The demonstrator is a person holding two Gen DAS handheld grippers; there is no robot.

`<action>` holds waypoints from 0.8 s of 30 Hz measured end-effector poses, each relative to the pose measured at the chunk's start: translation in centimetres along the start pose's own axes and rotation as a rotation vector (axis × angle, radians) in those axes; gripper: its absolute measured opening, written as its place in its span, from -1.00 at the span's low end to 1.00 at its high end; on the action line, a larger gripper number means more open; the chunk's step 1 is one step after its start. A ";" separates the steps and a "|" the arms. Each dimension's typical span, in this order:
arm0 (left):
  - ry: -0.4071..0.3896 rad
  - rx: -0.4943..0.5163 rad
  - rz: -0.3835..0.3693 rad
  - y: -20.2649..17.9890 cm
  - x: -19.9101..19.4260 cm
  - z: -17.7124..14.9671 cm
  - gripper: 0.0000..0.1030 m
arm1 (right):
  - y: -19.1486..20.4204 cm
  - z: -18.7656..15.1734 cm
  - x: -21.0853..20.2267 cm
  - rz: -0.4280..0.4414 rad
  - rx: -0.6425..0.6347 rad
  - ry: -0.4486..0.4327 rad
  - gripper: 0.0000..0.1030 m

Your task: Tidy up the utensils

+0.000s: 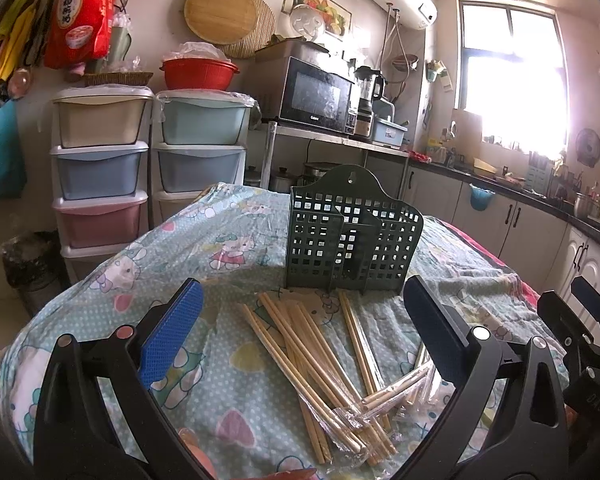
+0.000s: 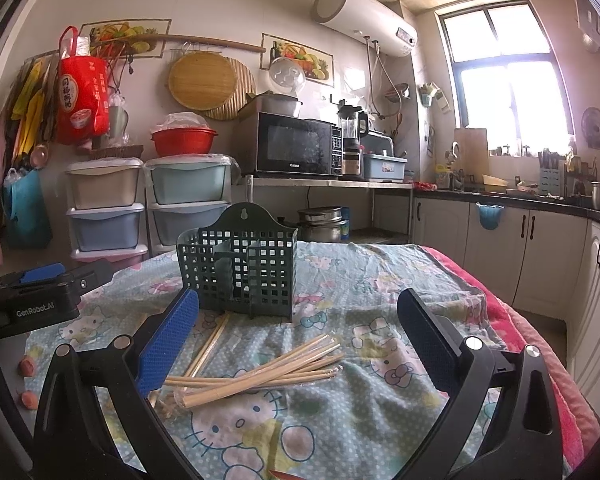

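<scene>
A dark green perforated utensil holder (image 1: 350, 236) (image 2: 242, 268) stands upright on the table, empty as far as I can see. Several wooden chopsticks (image 1: 320, 364) (image 2: 260, 372), some in clear wrappers, lie scattered on the cartoon-print cloth (image 1: 228, 248) (image 2: 360, 280) in front of it. My left gripper (image 1: 302, 312) is open above the near side of the pile, holding nothing. My right gripper (image 2: 298, 320) is open too, hovering over the chopsticks with nothing between its blue pads (image 2: 168, 340). The right gripper's body (image 1: 592, 340) shows at the right edge of the left wrist view; the left gripper's body (image 2: 32, 296) shows at the left of the right wrist view.
Stacked plastic drawers (image 1: 100, 168) (image 2: 148, 208) stand behind the table. A microwave (image 1: 316, 96) (image 2: 296, 146) sits on a steel rack with pots (image 2: 322, 224) below. A counter with cabinets (image 2: 540, 232) runs along the right. The table edge drops off at left and right.
</scene>
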State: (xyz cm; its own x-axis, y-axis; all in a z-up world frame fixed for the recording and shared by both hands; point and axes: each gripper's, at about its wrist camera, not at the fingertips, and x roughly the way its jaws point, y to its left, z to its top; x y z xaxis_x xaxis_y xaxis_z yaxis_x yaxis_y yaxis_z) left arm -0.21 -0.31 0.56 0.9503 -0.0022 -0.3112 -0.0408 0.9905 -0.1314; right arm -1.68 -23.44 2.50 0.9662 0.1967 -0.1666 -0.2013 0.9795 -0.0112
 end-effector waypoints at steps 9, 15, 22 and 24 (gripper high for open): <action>-0.004 -0.001 -0.006 -0.1 -0.3 0.5 0.80 | 0.0 0.0 0.0 0.002 0.000 -0.001 0.88; -0.006 -0.002 -0.008 -0.2 -0.4 0.9 0.80 | 0.3 0.3 -0.3 0.004 -0.002 -0.005 0.88; -0.008 -0.002 -0.011 -0.3 -0.6 1.1 0.80 | 0.4 0.3 -0.4 0.008 -0.004 -0.006 0.88; -0.009 -0.003 -0.011 -0.3 -0.7 1.1 0.80 | 0.4 0.4 -0.4 0.011 -0.005 -0.005 0.88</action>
State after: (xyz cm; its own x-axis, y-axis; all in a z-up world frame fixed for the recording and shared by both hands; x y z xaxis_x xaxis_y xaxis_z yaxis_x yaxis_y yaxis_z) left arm -0.48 -0.46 1.83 0.9534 -0.0117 -0.3014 -0.0313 0.9900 -0.1375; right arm -2.12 -23.07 2.93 0.9646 0.2078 -0.1621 -0.2128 0.9770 -0.0141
